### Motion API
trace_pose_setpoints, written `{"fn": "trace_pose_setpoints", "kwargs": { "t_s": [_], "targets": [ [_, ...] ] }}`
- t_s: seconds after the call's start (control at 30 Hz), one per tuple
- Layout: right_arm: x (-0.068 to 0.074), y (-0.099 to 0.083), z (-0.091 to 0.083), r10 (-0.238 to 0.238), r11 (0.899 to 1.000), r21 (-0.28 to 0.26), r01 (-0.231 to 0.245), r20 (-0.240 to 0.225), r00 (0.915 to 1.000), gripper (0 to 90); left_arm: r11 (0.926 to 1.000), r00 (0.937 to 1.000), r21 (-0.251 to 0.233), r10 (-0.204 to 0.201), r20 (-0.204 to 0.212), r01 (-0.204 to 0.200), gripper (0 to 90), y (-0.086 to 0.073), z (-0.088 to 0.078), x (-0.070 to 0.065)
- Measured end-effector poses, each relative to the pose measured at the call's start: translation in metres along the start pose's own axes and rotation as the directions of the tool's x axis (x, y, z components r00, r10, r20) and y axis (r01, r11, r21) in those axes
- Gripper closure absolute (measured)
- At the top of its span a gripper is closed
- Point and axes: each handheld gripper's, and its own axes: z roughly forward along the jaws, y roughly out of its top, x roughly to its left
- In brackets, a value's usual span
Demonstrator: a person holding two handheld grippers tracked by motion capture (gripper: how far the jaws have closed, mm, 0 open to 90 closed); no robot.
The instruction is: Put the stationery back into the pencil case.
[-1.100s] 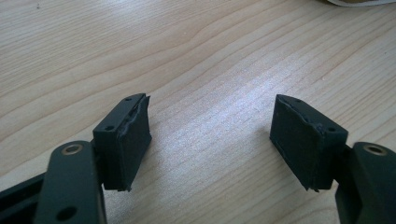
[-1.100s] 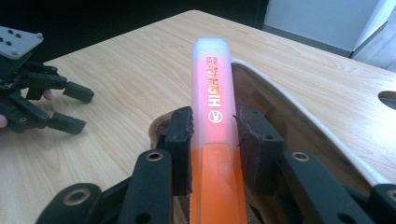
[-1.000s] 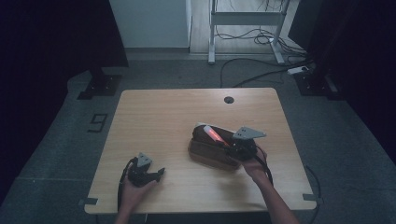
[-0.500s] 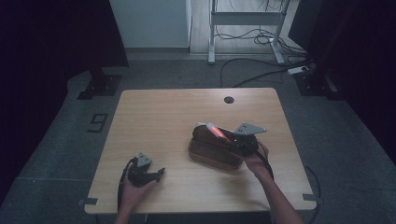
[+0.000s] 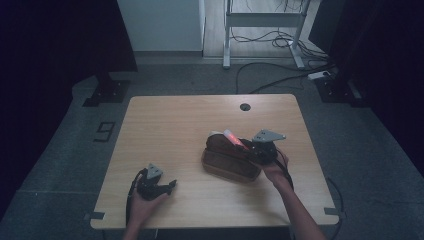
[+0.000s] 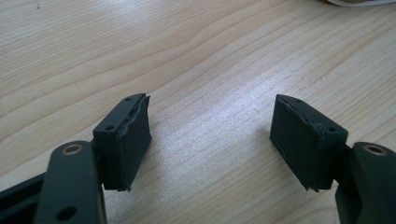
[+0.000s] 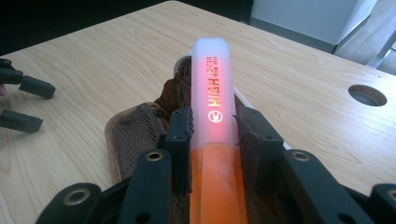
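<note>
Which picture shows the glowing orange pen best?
The right gripper view: the highlighter stands close up between the right gripper's jaws, with its lettering readable, above the brown pouch. The high view shows it as a small pink-orange stick over the pouch. The left gripper view looks at bare table.

Dim room: wooden table (image 5: 165, 125) on grey floor (image 5: 65, 145), white wall (image 5: 160, 22) behind.
</note>
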Motion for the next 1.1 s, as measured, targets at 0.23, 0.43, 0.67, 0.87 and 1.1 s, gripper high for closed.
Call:
{"fn": "trace_pose_setpoints", "kwargs": {
  "t_s": [0.23,0.43,0.67,0.87,1.1],
  "targets": [
    [-0.002,-0.001,0.003,-0.016,1.0,0.011,0.016,-0.001,0.9999,65.2,1.0,1.0,0.001,0.0,0.001,0.0,28.3,0.0,0.0,0.0],
    [-0.001,-0.003,0.006,-0.042,0.999,0.025,0.043,-0.01,0.9991,65.0,1.0,1.0,0.001,0.0,0.001,0.0,28.3,0.0,0.0,0.0],
    [0.005,-0.003,0.005,-0.071,0.997,0.019,0.071,0.01,0.9974,55.5,1.0,1.0,0.001,0.0,0.0,0.0,28.3,0.0,0.0,0.0],
    [0.009,-0.002,0.001,-0.068,0.998,0.003,0.068,0.002,0.9977,53.6,1.0,1.0,0.001,0.001,0.0,-0.001,28.3,0.0,0.0,0.0],
    [0.011,-0.003,-0.002,-0.041,0.999,-0.023,0.041,-0.015,0.999,52.6,1.0,1.0,0.001,0.001,0.001,-0.001,28.3,0.0,0.0,0.0]
  ]
}}
